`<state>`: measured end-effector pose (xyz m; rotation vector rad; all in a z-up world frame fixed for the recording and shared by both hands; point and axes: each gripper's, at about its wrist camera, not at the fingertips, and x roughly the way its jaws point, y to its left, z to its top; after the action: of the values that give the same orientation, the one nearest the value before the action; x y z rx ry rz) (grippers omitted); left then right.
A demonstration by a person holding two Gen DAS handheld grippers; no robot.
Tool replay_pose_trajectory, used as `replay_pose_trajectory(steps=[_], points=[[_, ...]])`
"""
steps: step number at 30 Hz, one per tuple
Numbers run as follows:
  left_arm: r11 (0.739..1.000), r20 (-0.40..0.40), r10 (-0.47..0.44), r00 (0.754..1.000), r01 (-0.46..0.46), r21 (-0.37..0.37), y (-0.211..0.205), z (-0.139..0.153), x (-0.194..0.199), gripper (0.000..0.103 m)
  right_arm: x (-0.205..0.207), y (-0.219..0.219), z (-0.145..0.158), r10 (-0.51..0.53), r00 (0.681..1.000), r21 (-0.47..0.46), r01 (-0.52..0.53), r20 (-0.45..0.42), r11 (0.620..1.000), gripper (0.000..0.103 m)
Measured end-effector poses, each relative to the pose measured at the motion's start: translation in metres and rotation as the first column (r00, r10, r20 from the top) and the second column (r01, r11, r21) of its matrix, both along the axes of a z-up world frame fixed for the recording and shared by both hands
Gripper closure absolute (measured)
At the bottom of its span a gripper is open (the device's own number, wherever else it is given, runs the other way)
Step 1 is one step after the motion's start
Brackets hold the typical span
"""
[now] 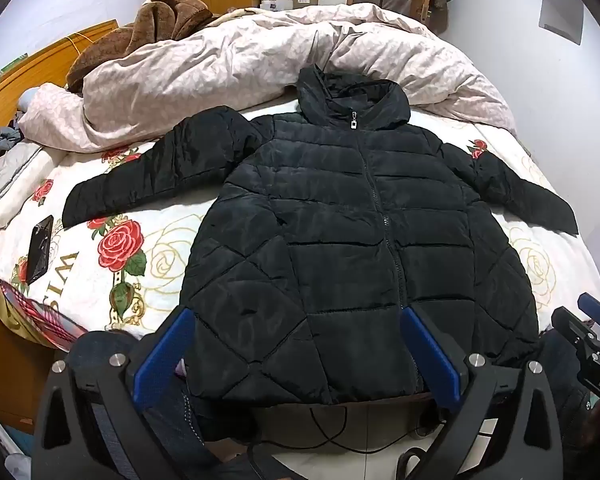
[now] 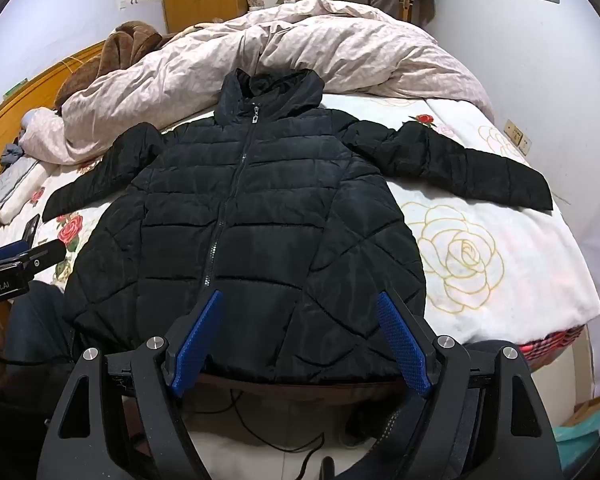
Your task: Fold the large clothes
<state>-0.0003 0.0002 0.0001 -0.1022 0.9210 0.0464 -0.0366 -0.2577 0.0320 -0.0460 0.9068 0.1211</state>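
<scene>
A black quilted jacket (image 1: 340,240) lies face up and zipped on the bed (image 1: 160,248), spread flat over a rose-printed sheet, with its hood (image 1: 352,96) at twelve o'clock touching a rumpled pale duvet (image 1: 240,60) and its hem at six o'clock hanging just at the bed's near edge. One sleeve reaches out toward nine o'clock, the other toward three o'clock, both lying flat on the sheet. The left tool (image 1: 300,352) hovers over the hem near the zip, its blue-padded fingers spread wide with nothing between them but the jacket below. The right tool (image 2: 300,344) sits likewise above the hem to the three o'clock side of the zip, fingers wide apart and gripping nothing. A dark phone (image 1: 40,250) rests on the sheet at nine o'clock, well apart from the sleeve cuff. A brown fleece blanket (image 1: 152,24) is heaped at eleven o'clock beyond the duvet.
</scene>
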Motion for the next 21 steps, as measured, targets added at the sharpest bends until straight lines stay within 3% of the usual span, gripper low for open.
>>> replay_pose_trajectory(steps=[21], points=[[1.000, -0.023, -0.001, 1.000, 0.002, 0.009, 0.0020, -0.0049, 0.0003, 0.000, 0.0011, 0.0020, -0.0001, 0.000, 1.000, -0.006, 0.000, -0.007, 1.000, 0.024]])
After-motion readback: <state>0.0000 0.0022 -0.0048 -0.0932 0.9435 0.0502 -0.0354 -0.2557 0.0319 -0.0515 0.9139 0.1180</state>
